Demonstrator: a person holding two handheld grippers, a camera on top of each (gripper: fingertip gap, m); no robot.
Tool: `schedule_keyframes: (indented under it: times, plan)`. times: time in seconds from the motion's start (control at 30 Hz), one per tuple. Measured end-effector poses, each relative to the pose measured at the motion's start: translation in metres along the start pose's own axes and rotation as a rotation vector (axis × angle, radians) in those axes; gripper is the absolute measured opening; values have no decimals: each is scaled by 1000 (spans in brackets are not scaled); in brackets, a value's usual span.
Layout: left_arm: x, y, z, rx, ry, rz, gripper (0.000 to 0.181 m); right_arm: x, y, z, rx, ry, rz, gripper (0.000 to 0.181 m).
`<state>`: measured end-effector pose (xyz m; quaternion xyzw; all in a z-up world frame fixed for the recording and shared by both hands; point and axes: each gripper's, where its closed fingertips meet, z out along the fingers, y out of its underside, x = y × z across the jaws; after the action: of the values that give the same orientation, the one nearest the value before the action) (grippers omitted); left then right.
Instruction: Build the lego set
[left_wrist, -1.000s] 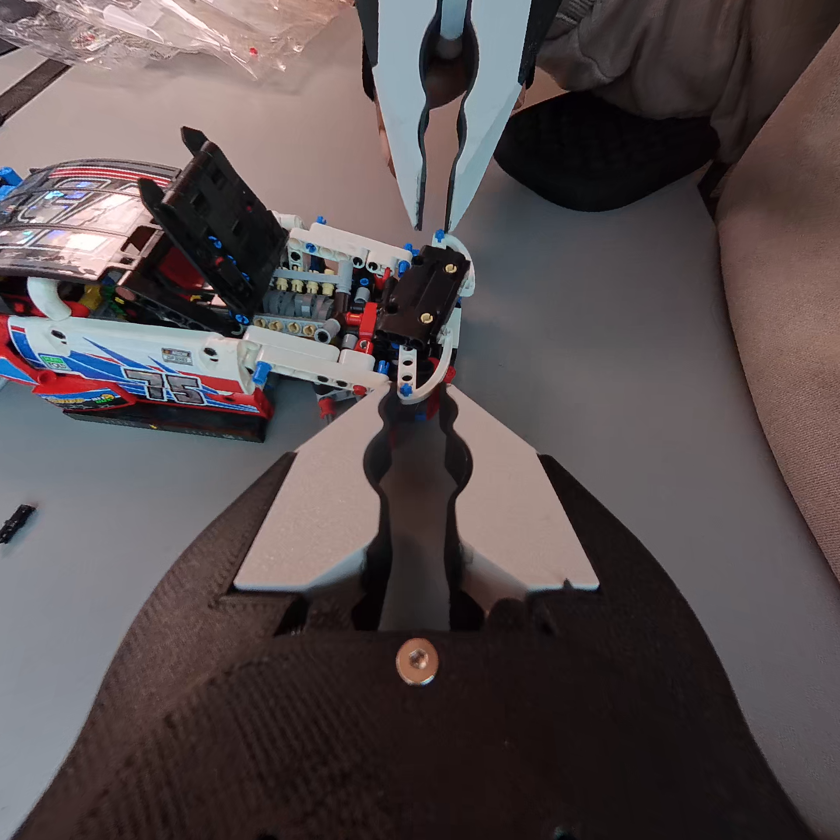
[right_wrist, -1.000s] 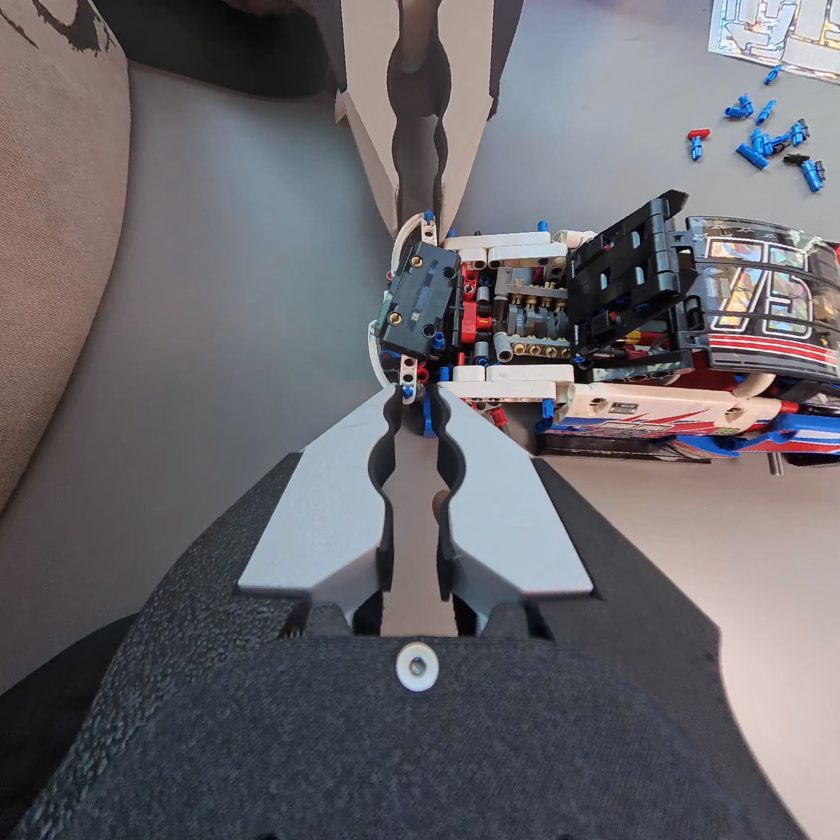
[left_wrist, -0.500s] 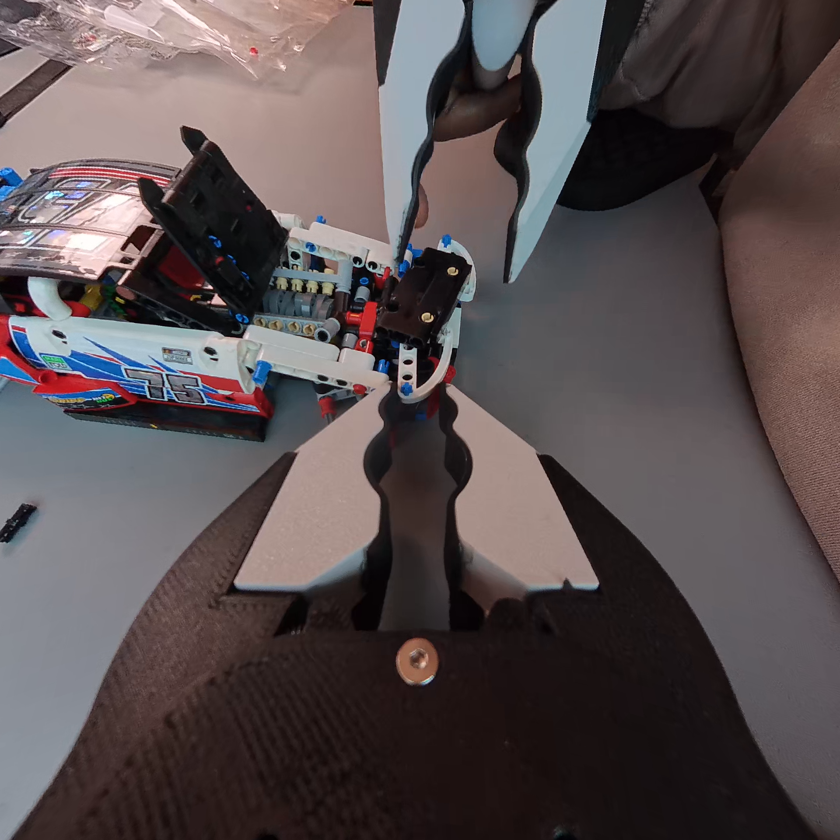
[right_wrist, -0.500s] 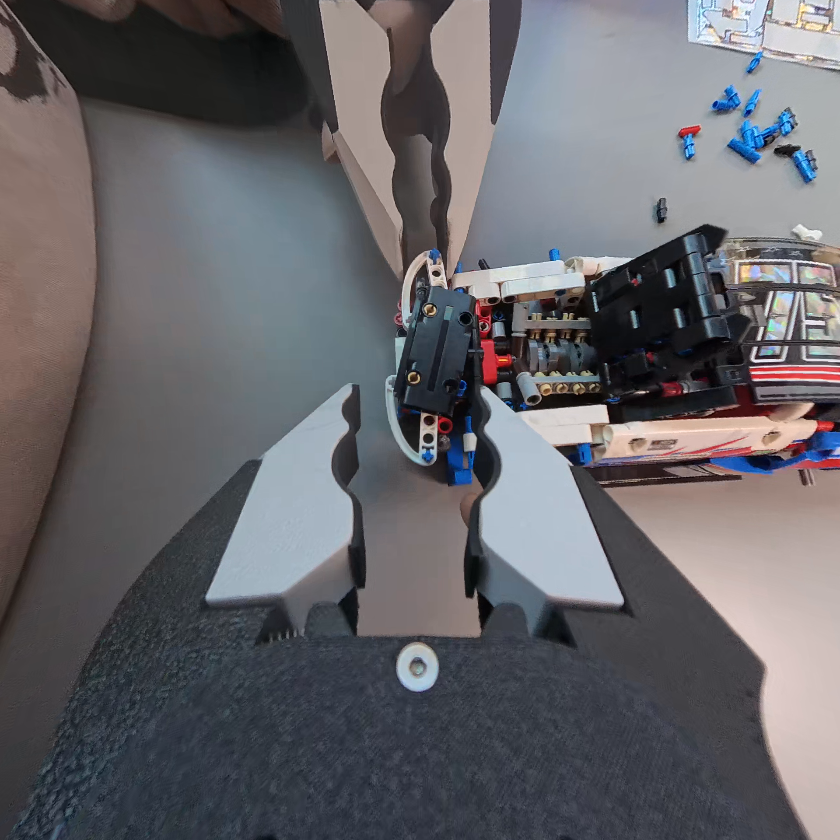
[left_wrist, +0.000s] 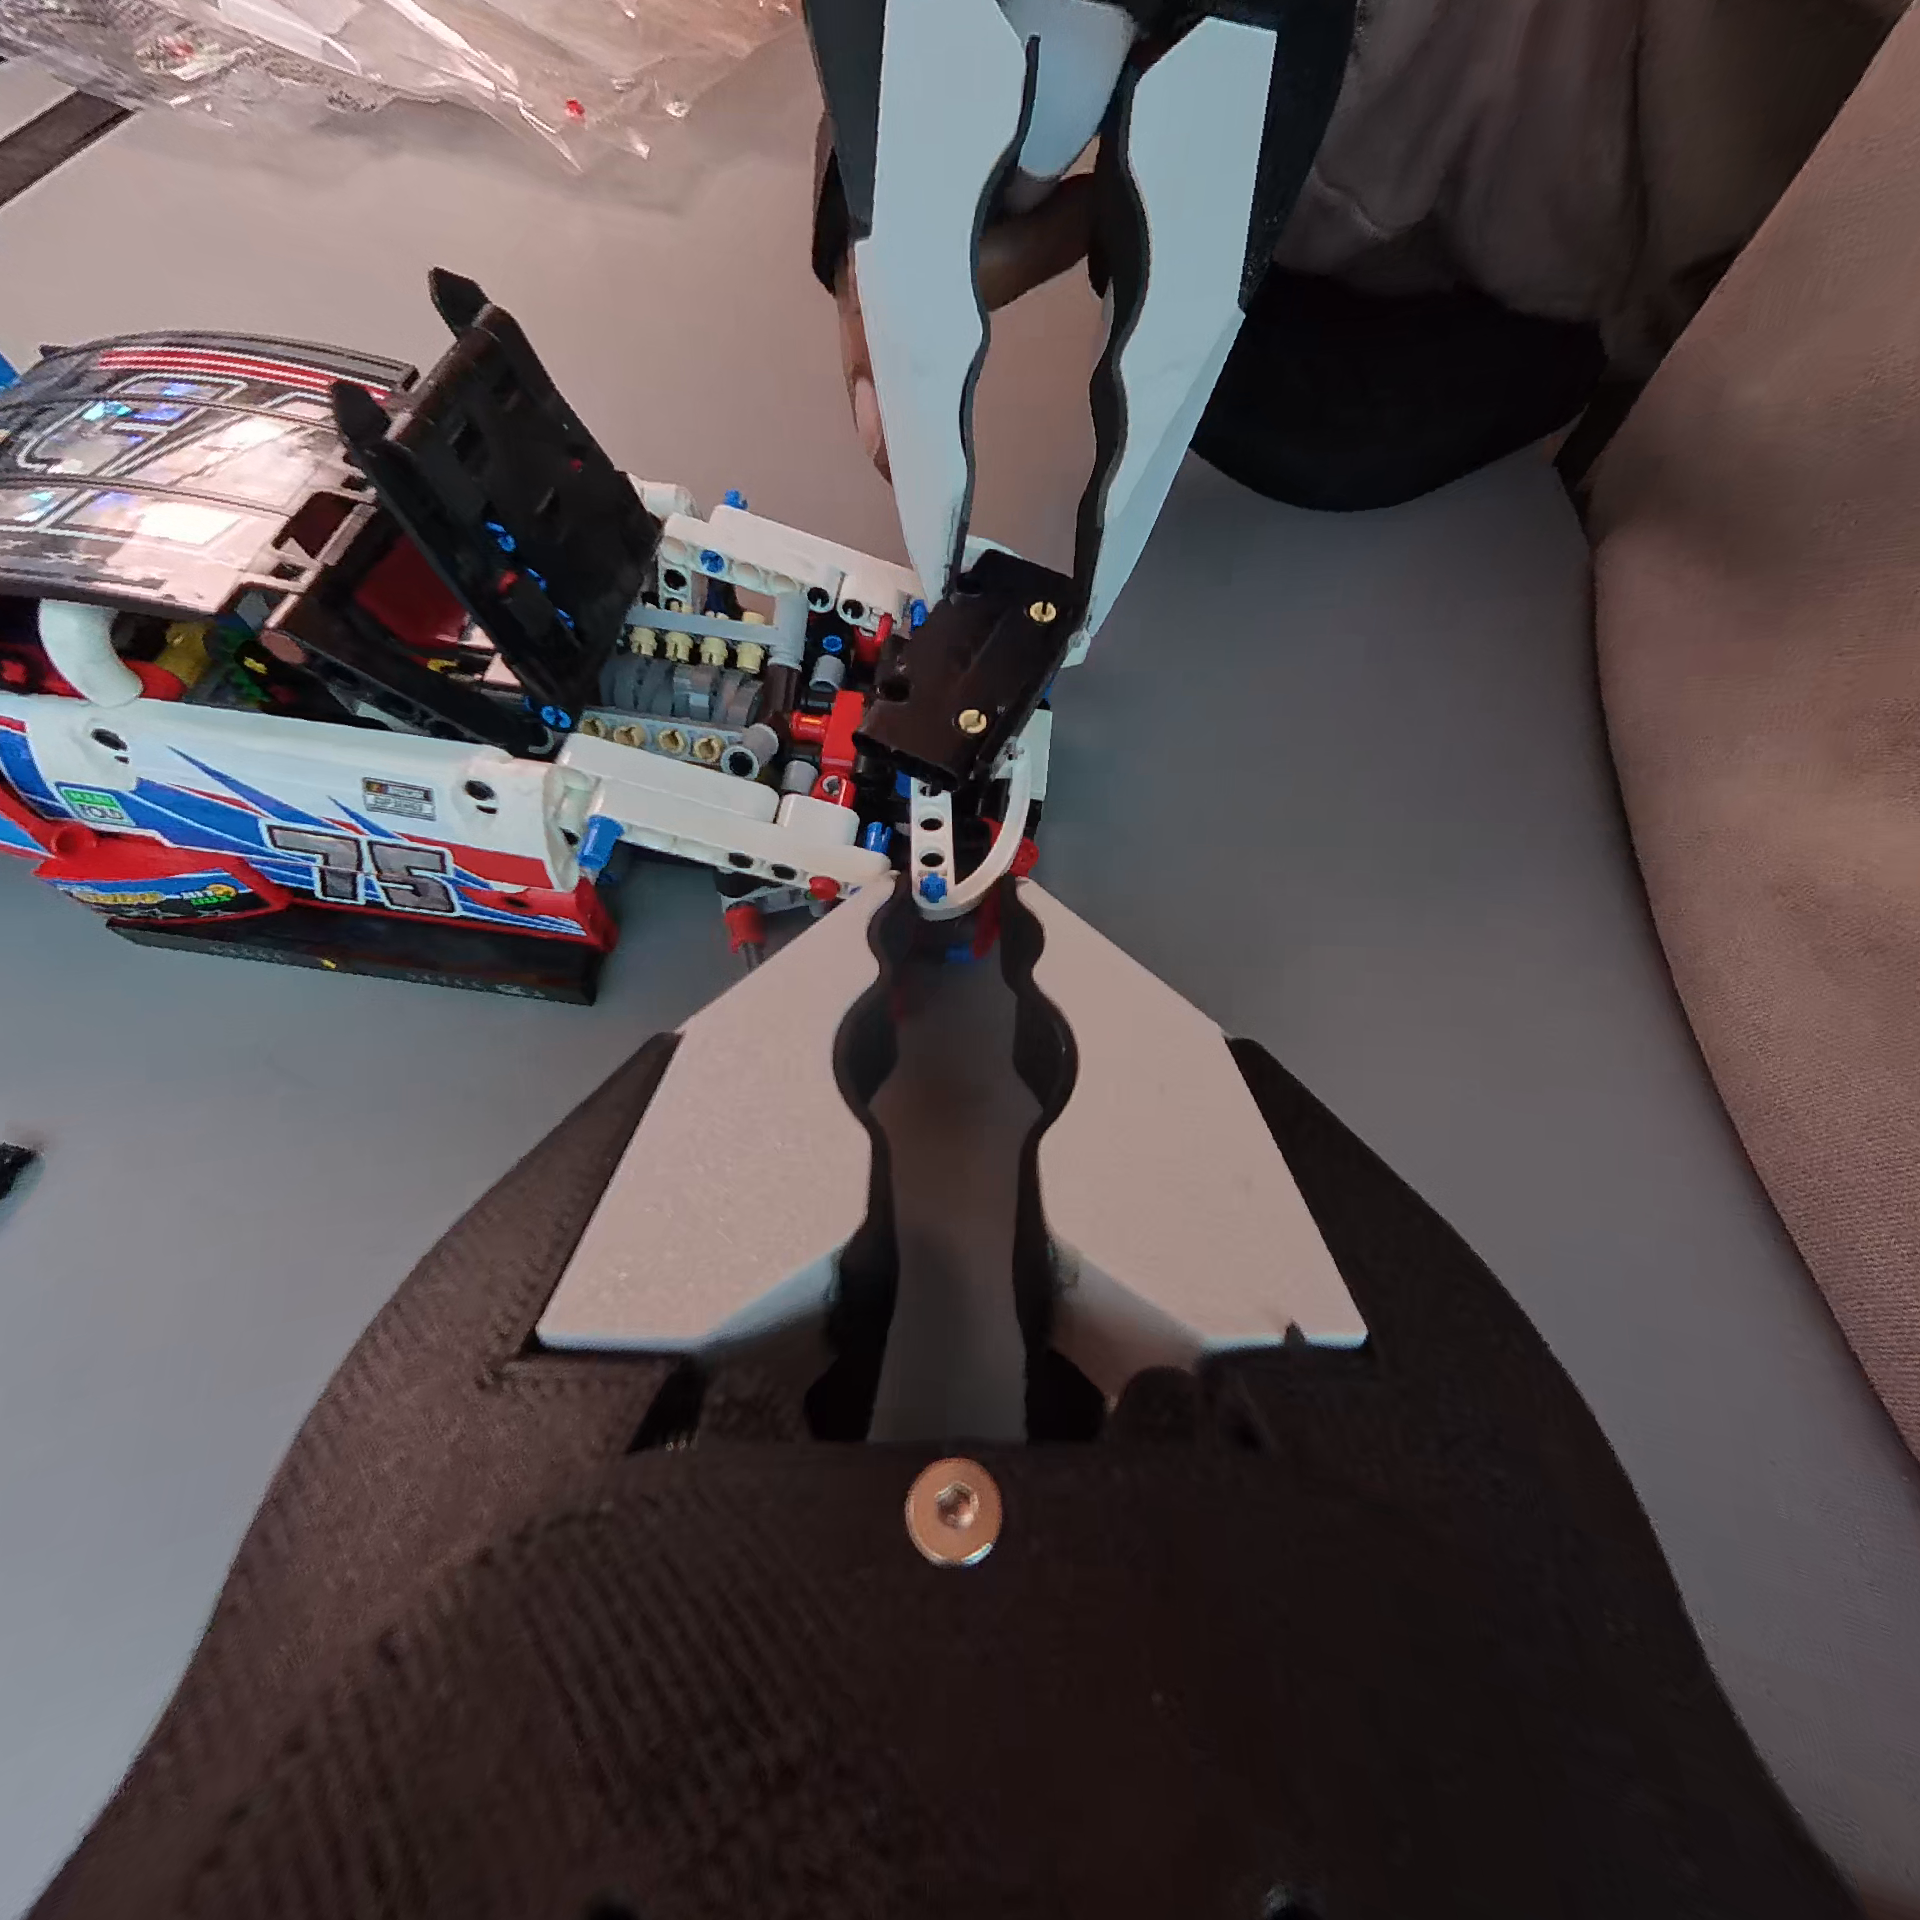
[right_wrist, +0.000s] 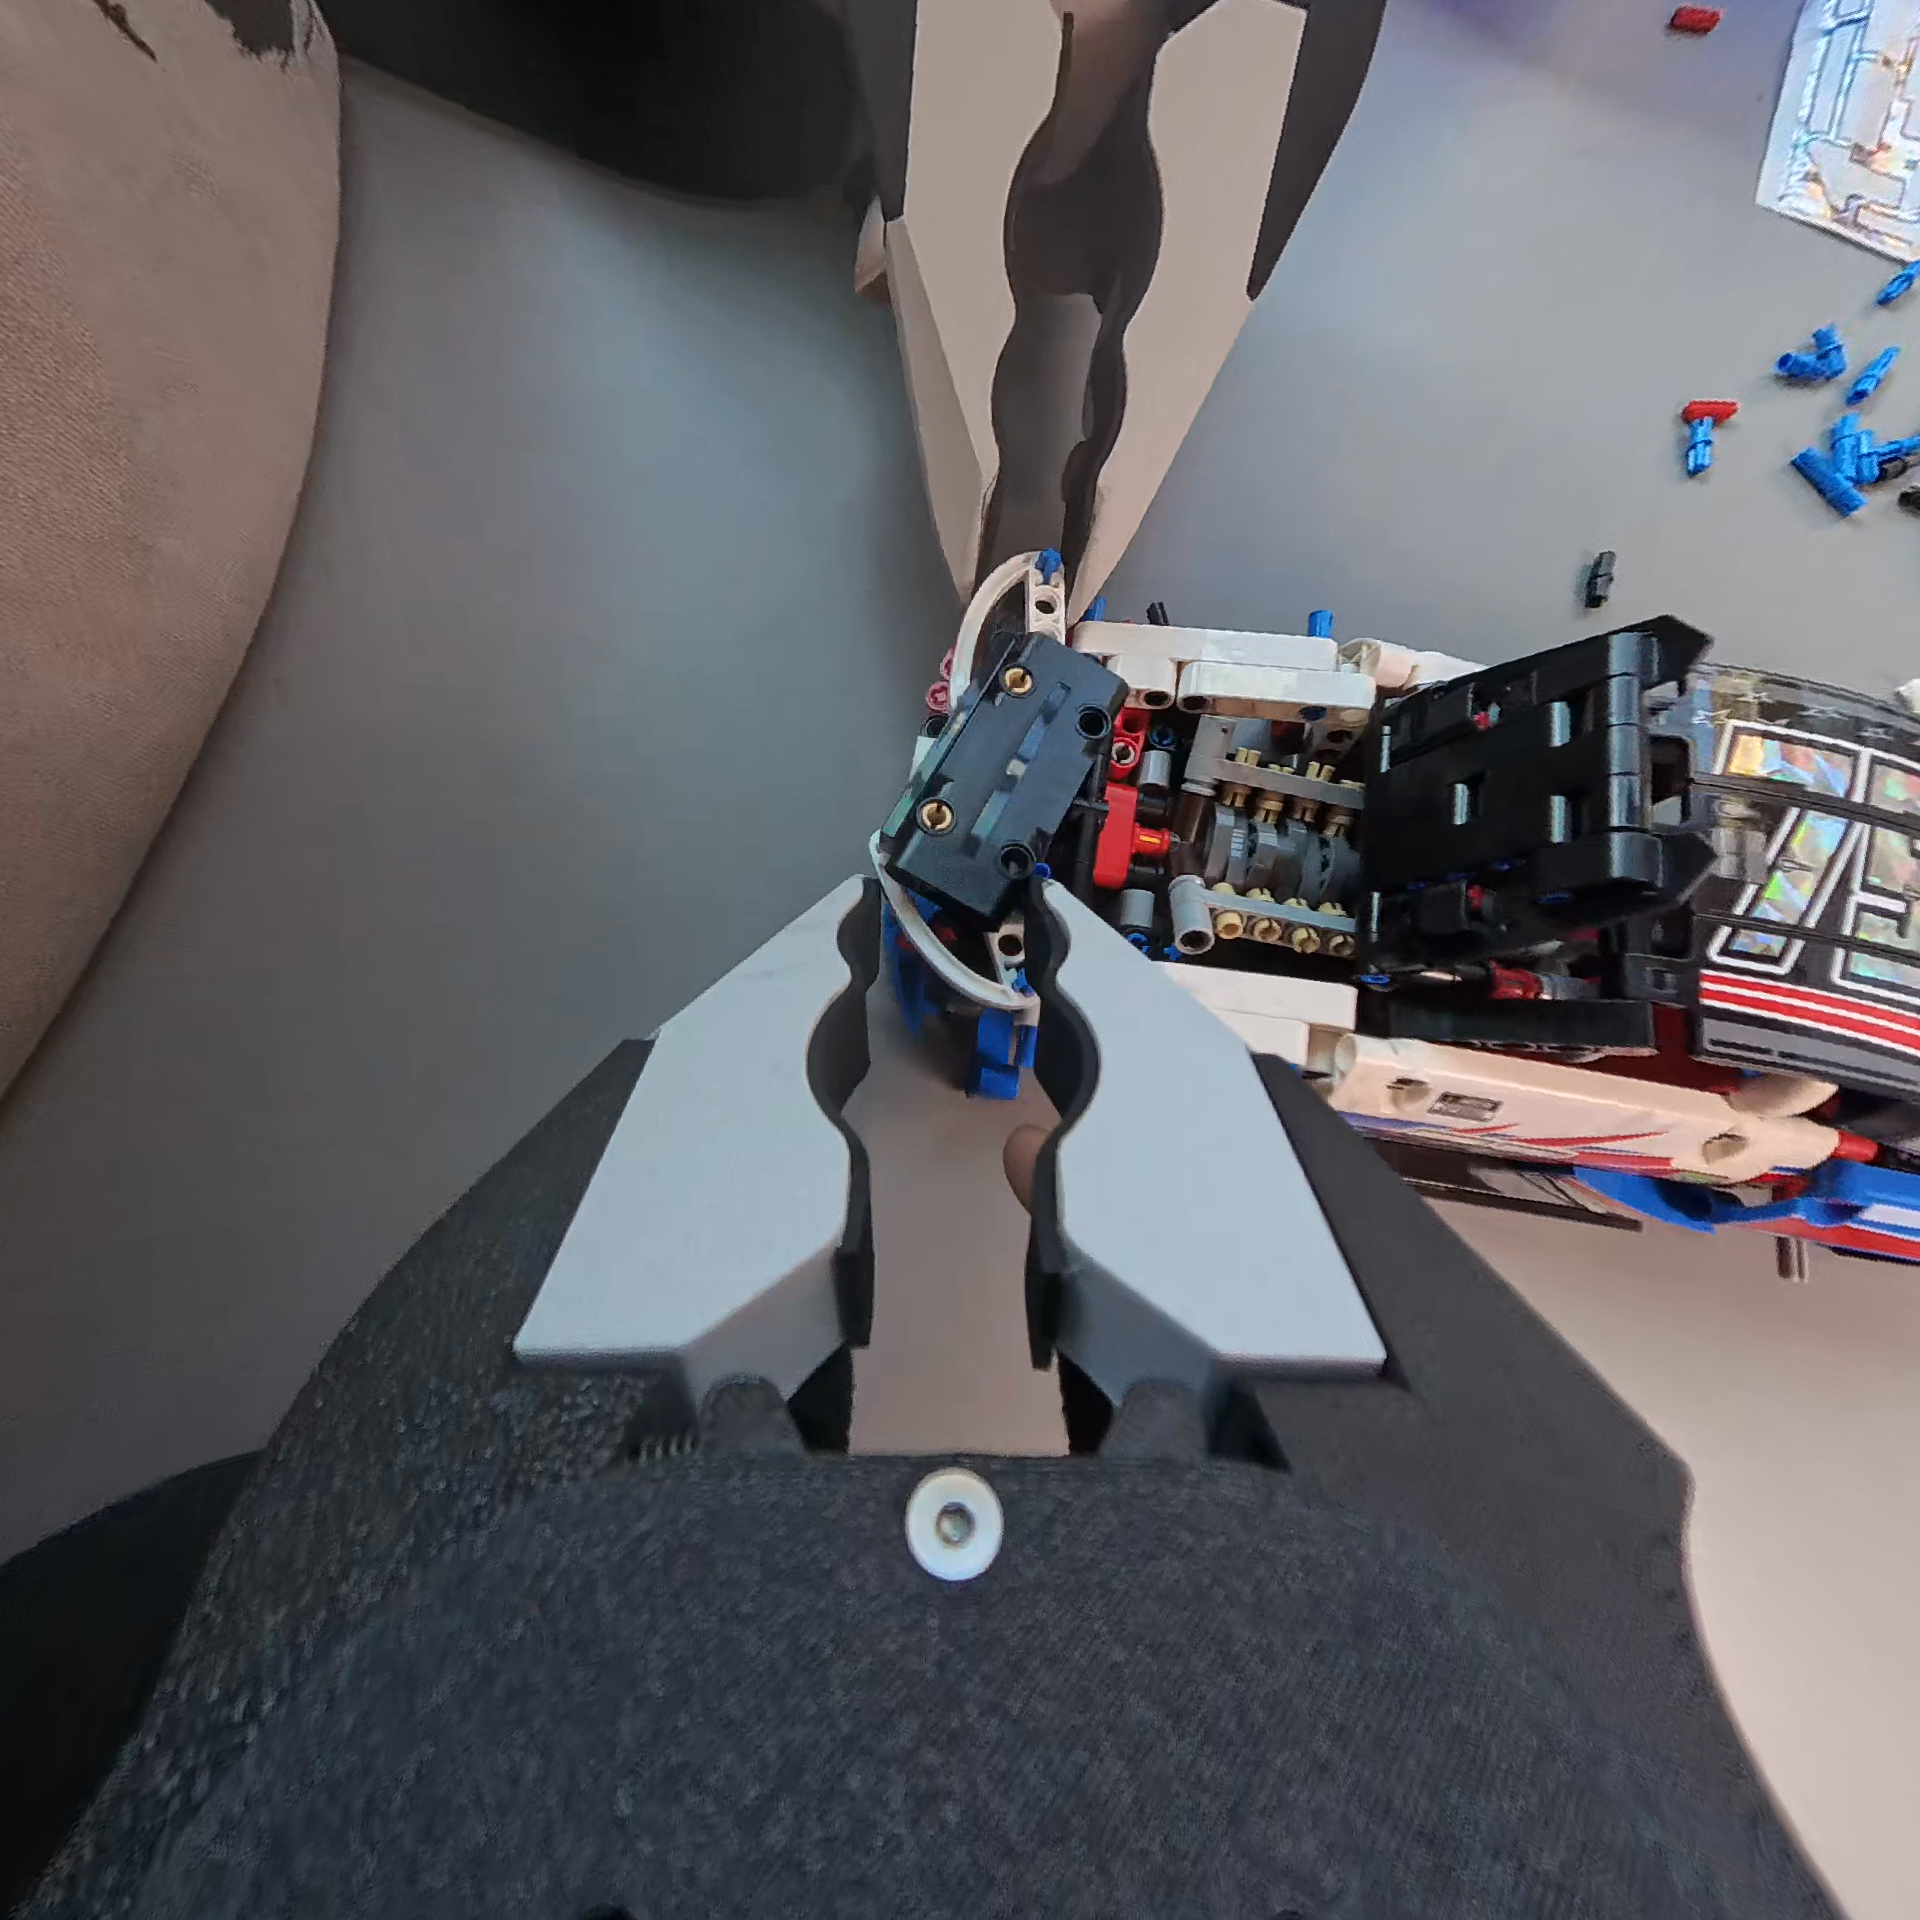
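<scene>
A Lego race car (left_wrist: 312, 790) in white, red and blue lies on the grey table, its black hood panel (left_wrist: 499, 520) raised over the engine. A black block (left_wrist: 966, 675) sits tilted at its front end. My left gripper (left_wrist: 951, 899) is shut on the white arch at the car's front. My right gripper (right_wrist: 951, 899) has closed on the black block (right_wrist: 997, 790), with the block's edge between its tips. In the left wrist view the right gripper (left_wrist: 1023, 603) comes from above. In the right wrist view the left gripper (right_wrist: 1029, 582) holds the far side of the car (right_wrist: 1558, 831).
Clear plastic bags (left_wrist: 364, 62) lie at the back. Loose blue pins (right_wrist: 1839, 457), a small black piece (right_wrist: 1600, 577) and a printed sheet (right_wrist: 1849, 177) lie beyond the car. A brown cushion (left_wrist: 1766, 727) borders the table. A person's dark clothing (left_wrist: 1403, 395) is close behind the right gripper. Tip to tip, the grippers are about 6 cm apart.
The right gripper was shut beside the car's front, opened wide half a second ago, and has now closed around the black block. The left gripper and car have stayed put.
</scene>
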<state>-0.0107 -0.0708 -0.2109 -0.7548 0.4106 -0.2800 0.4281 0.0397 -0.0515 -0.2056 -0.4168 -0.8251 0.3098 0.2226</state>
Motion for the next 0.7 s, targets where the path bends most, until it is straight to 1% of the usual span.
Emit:
schedule_keyframes:
  times: [0.1, 0.2, 0.3, 0.4, 0.5, 0.7]
  plan:
    - [0, 0, 0, -1, 15, -11, 14, 2, 0, 0, -12, -48, -33, 24]
    - [0, 0, 0, 0, 13, -11, 14, 3, 0, 0, 6, -88, -11, 24]
    - [0, 0, 0, -3, 15, -10, 15, 4, 2, 0, 26, -80, 2, 24]
    - [1, 1, 0, -4, 23, -18, 15, 9, 9, -1, 5, -50, 21, 24]
    - [1, 1, 0, -4, 24, -17, 15, 8, 8, -2, 27, -50, 50, 25]
    - [0, 0, 0, -1, 7, -4, 16, 9, 8, -3, 30, -13, 49, 24]
